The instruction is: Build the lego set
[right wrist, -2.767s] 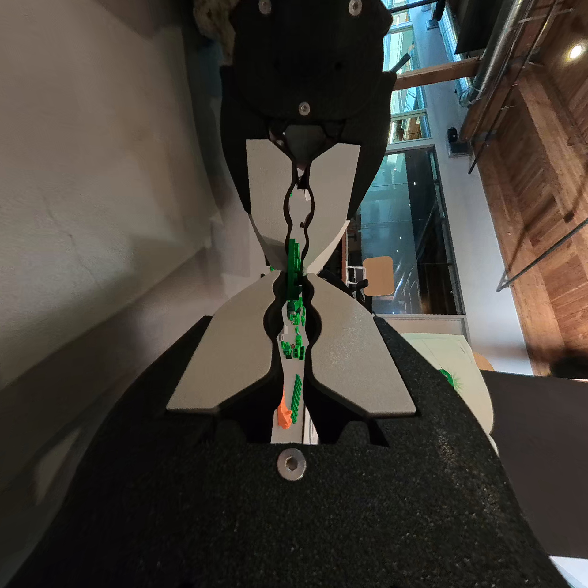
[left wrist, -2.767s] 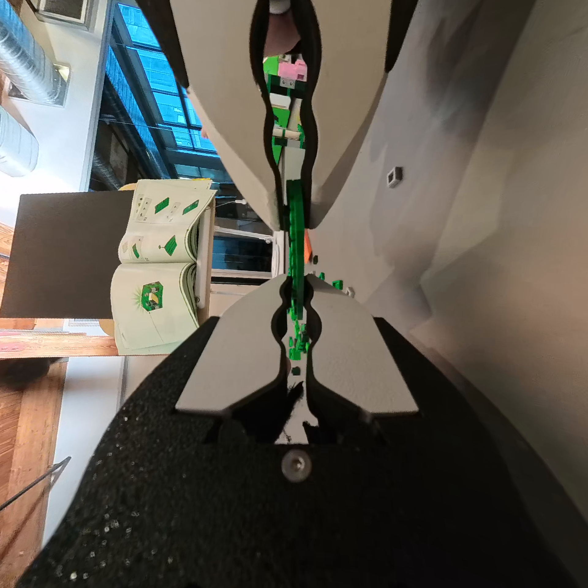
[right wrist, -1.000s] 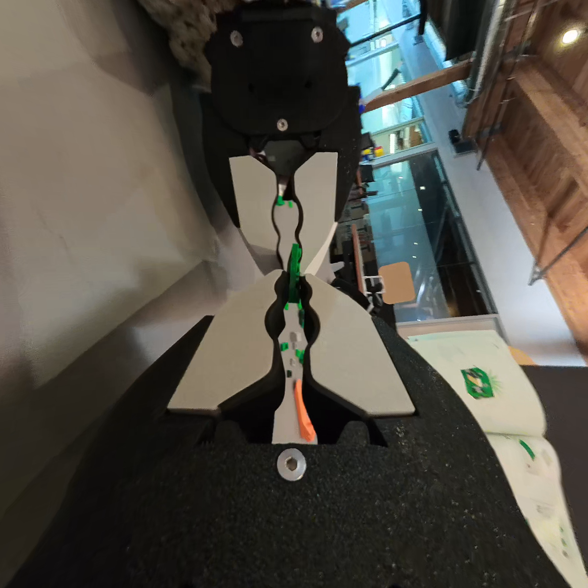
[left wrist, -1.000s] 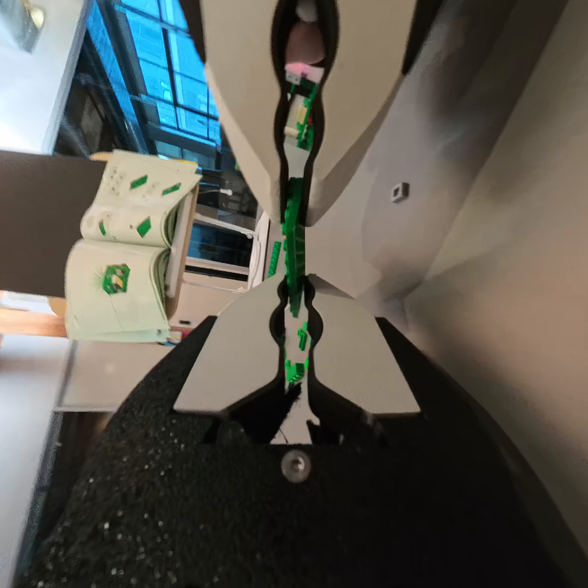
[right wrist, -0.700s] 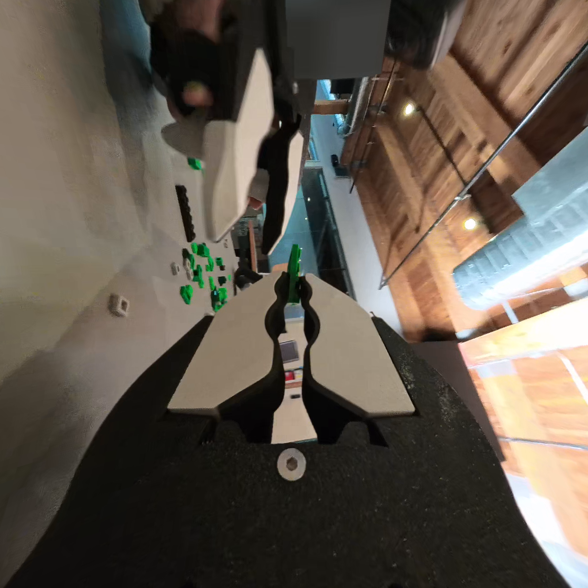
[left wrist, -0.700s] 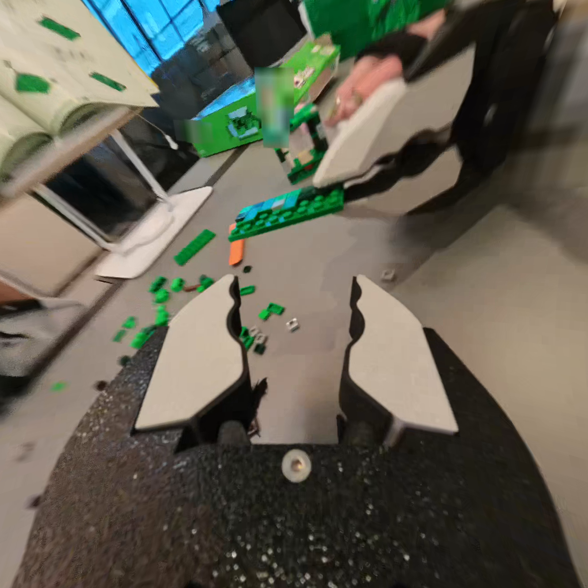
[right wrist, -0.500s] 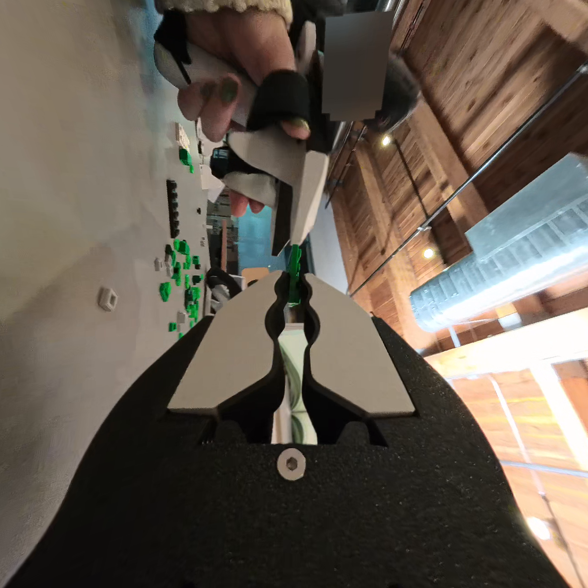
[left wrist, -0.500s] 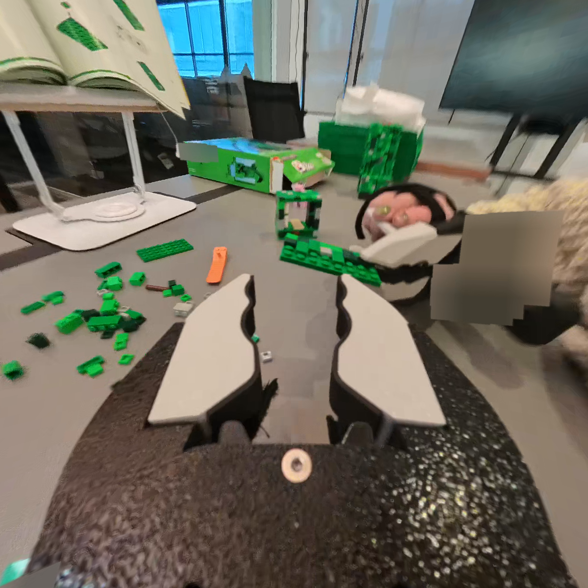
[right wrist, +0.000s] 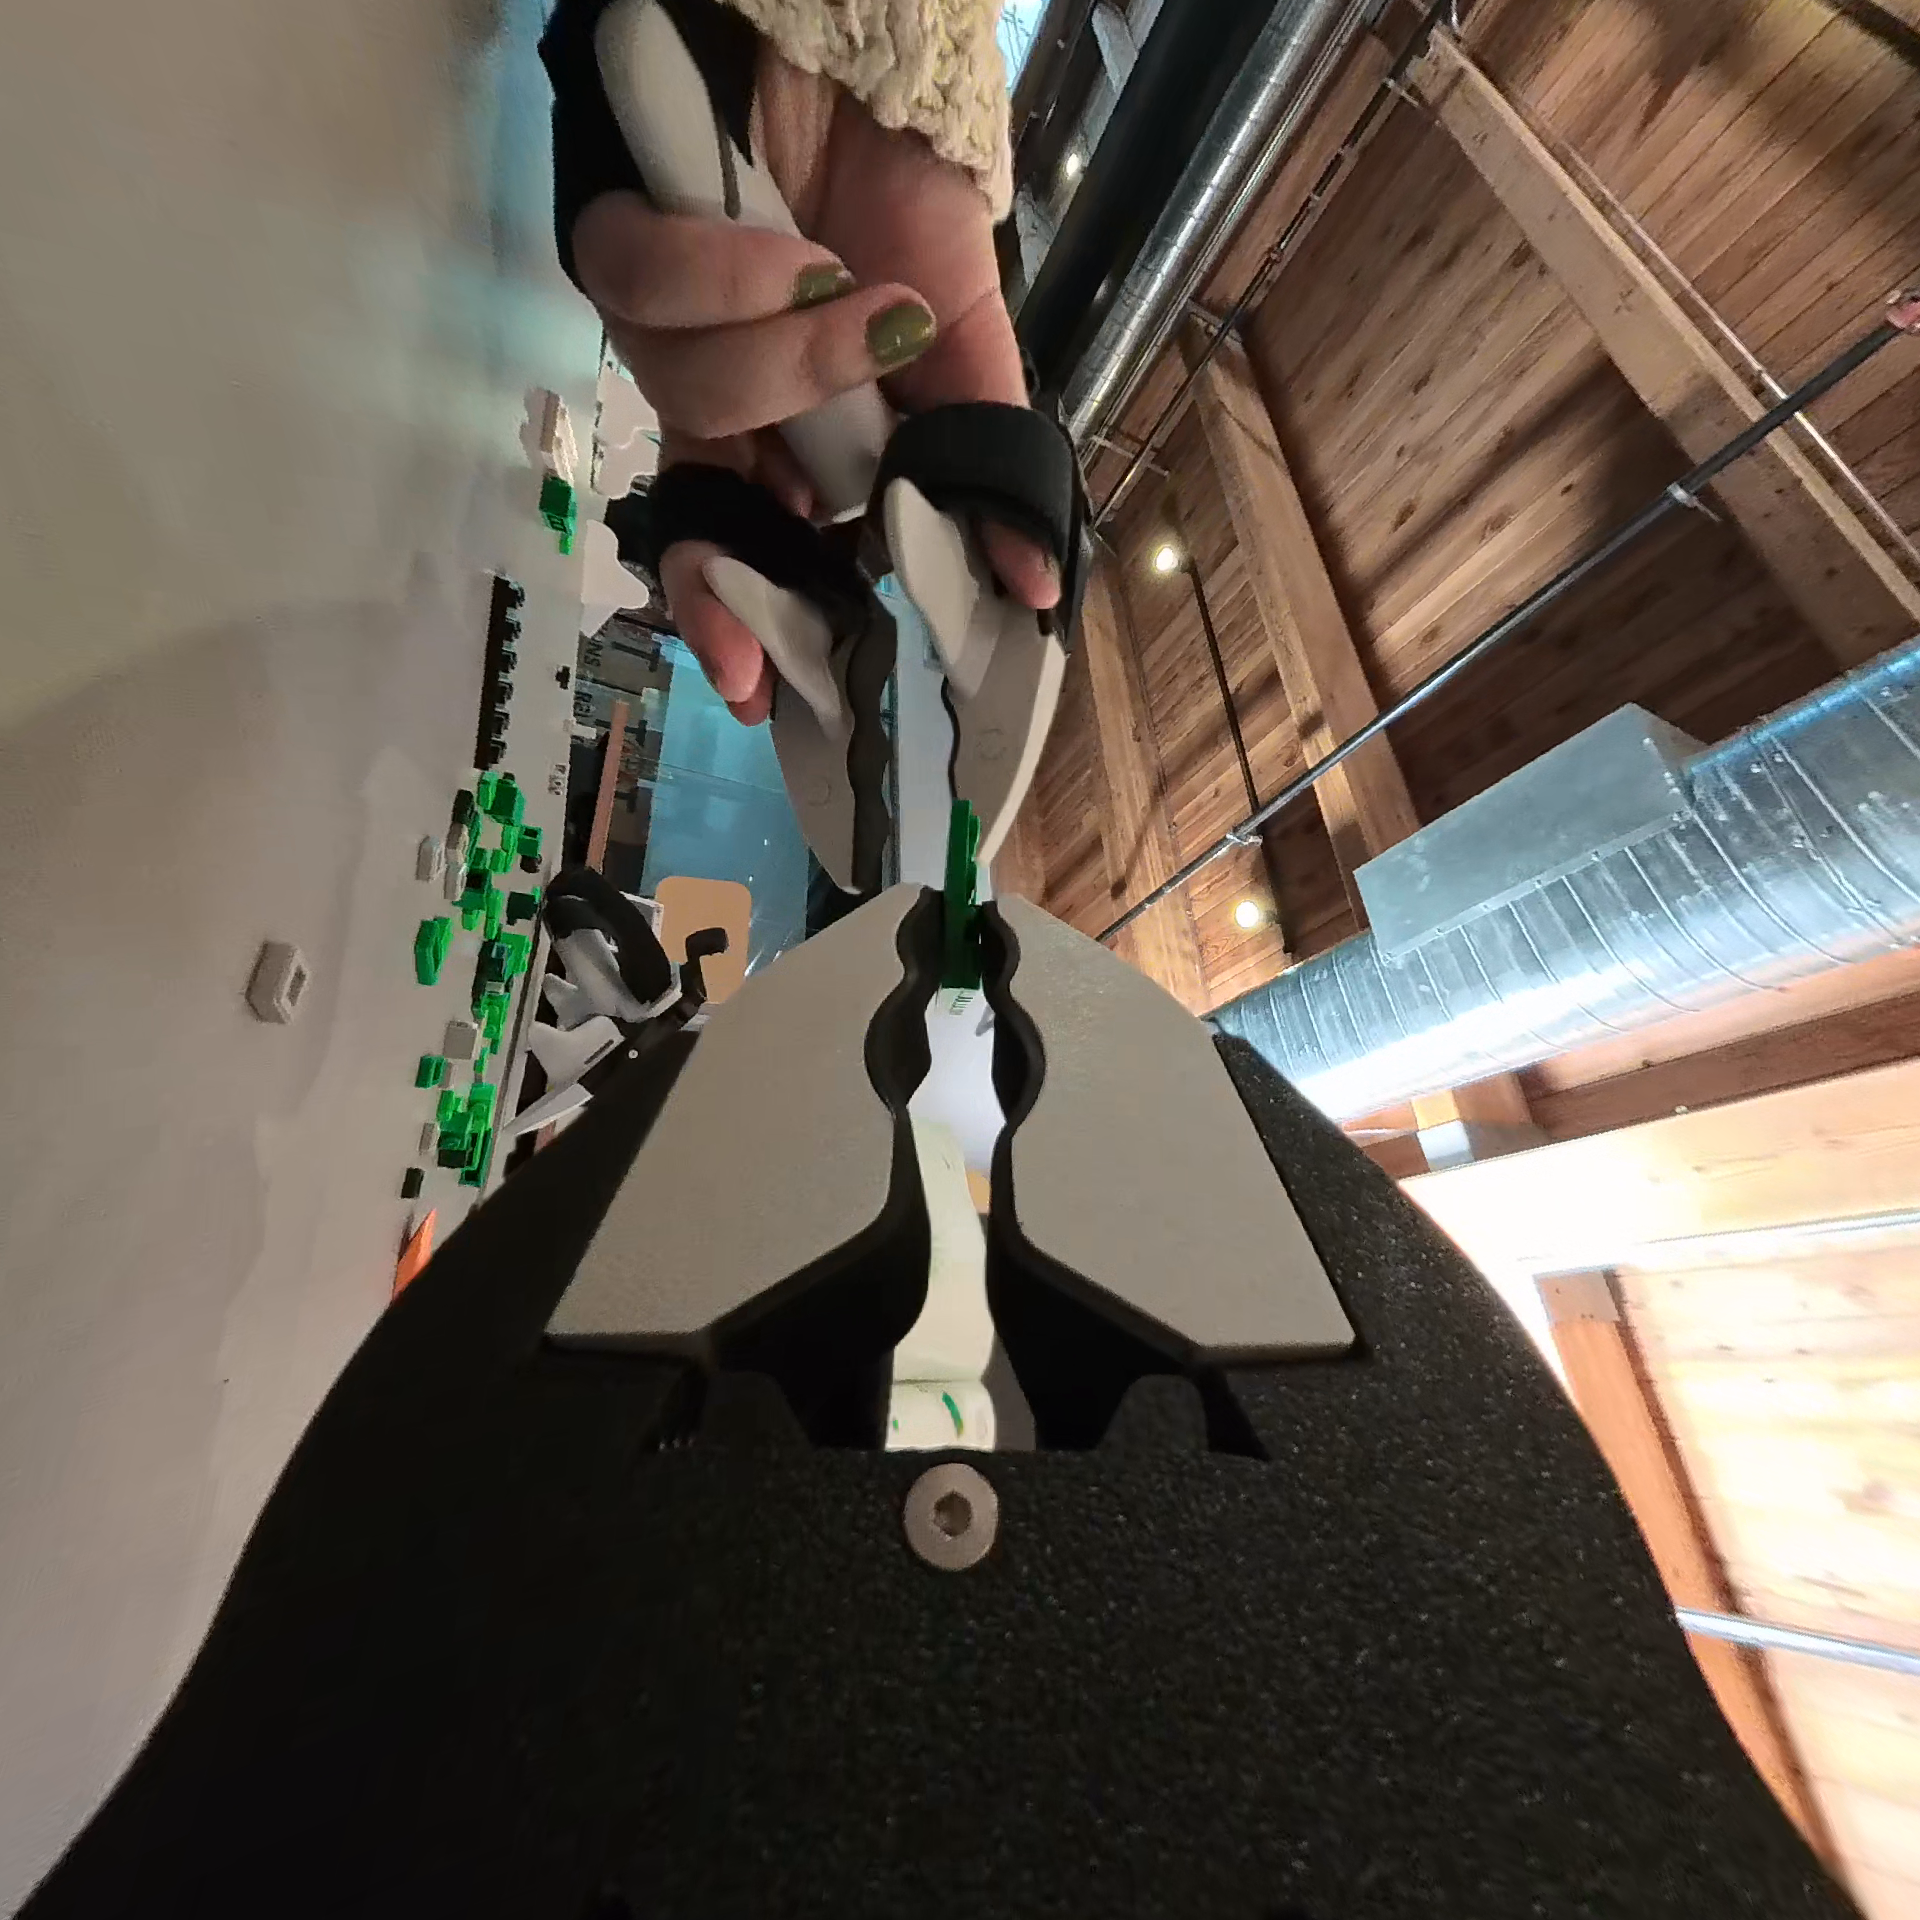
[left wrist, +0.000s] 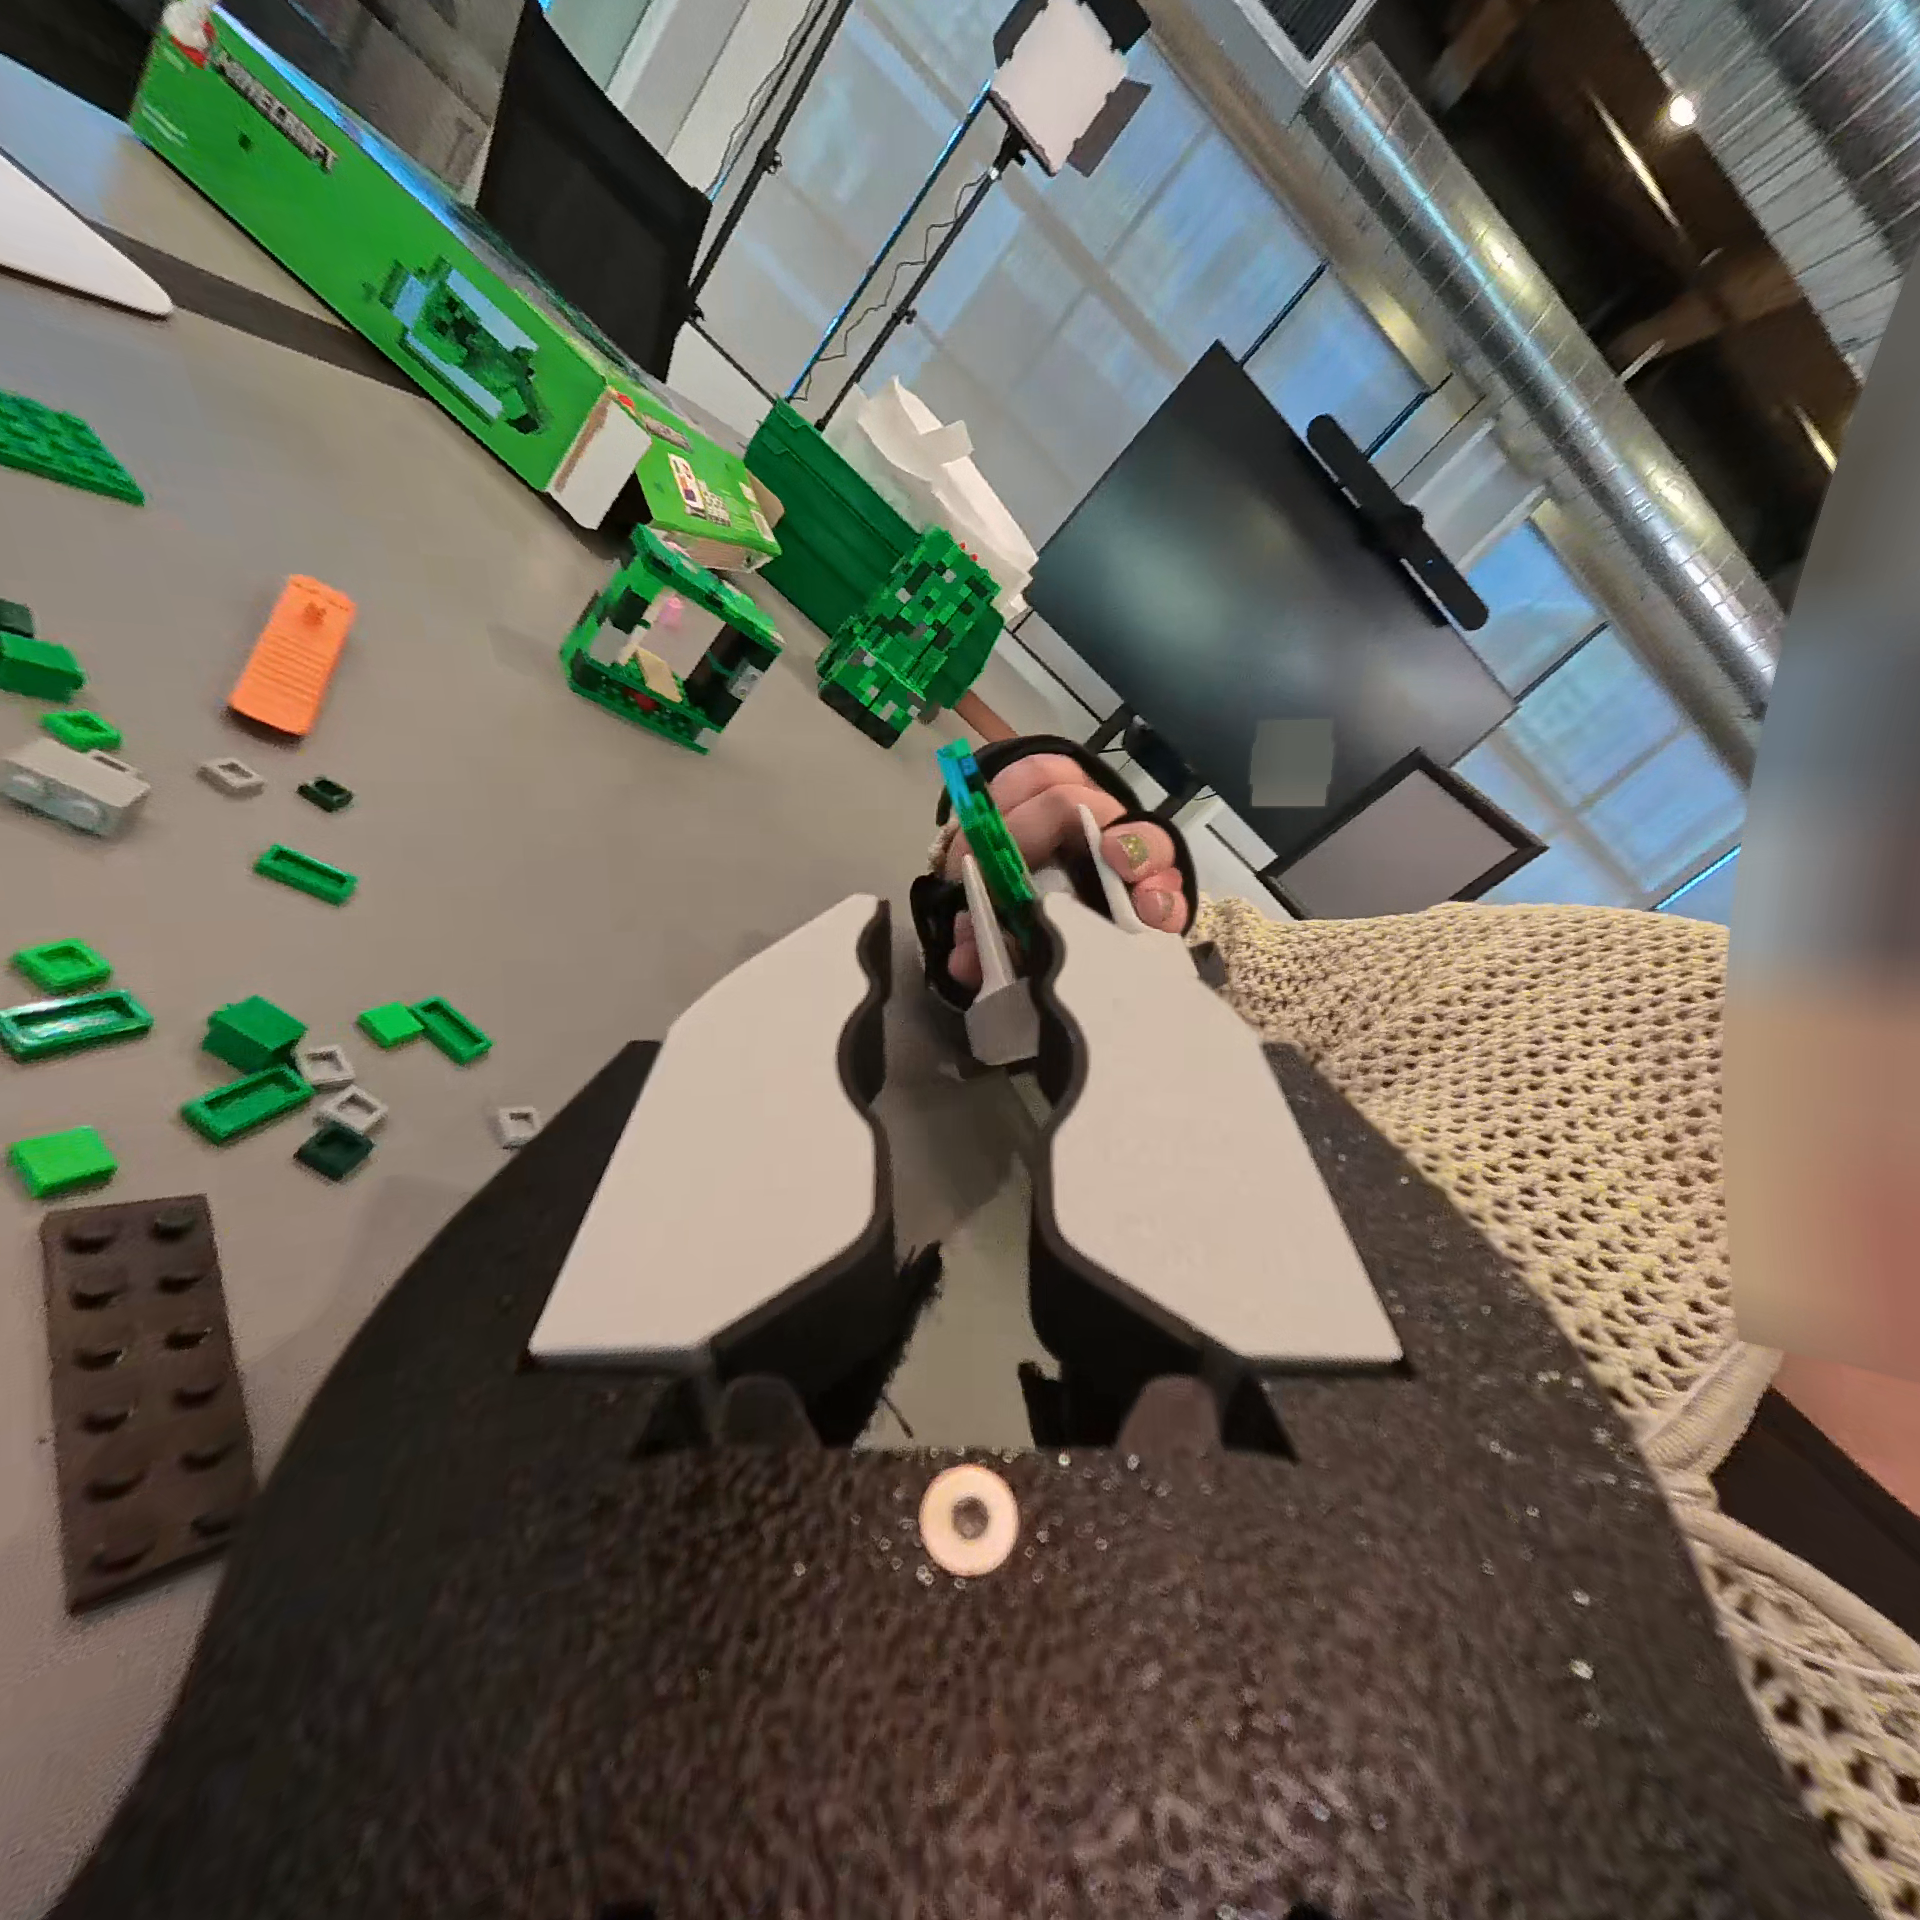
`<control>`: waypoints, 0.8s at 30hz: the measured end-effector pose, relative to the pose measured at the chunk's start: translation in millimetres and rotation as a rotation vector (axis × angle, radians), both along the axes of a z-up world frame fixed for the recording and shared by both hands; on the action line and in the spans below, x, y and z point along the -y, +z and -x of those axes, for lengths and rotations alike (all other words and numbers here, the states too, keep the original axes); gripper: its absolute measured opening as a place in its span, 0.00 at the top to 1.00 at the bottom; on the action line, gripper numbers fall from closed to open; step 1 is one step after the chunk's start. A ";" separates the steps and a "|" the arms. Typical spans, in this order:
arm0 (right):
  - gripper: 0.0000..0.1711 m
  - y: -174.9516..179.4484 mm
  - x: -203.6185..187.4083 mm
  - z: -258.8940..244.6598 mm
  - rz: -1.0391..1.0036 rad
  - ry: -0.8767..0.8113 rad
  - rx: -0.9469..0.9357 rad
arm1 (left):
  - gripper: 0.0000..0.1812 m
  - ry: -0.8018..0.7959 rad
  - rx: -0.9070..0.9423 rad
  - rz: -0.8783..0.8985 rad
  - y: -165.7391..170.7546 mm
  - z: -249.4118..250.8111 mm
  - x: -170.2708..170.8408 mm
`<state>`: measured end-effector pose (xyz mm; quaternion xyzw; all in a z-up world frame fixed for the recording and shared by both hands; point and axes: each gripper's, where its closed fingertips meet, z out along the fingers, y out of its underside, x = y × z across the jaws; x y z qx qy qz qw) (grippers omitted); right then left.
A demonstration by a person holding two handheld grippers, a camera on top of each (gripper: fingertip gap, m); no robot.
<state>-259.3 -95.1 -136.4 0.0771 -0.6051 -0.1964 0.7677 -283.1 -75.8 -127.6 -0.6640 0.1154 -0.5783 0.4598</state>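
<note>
- Loose green and grey lego pieces scattered on the grey table, left; dark brown studded plate nearest.
- Left gripper: fingers spread, empty.
- Right gripper: pinching the green flat lego plate edge-on, held off the table.
- Step looks like picking the next part; left needs a small piece to press onto the plate.

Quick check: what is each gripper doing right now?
Left gripper: open, empty.
Right gripper: shut on the flat green lego plate assembly.
</note>
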 end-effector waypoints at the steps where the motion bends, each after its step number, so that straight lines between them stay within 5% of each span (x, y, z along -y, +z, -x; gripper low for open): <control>1: 0.97 -0.5 0.2 0.4 0.000 0.000 0.003 | 0.86 -0.011 0.006 0.003 0.2 -1.0 0.9; 5: 0.96 -2.2 -1.6 0.8 0.016 0.000 0.009 | 0.80 -0.059 -0.014 0.019 -5.0 -8.5 5.2; 15: 0.96 -6.5 -2.2 3.8 0.030 -0.002 0.030 | 0.96 -0.013 -0.013 0.013 -5.8 -3.8 -0.3; 18: 0.80 -7.2 -15.6 3.4 0.194 -0.015 0.032 | 0.97 0.043 -0.042 0.014 -8.7 4.7 -6.7; 24: 0.79 -8.9 -64.7 -1.4 0.644 -0.063 -0.005 | 0.98 0.171 0.000 -0.013 1.0 36.8 -17.7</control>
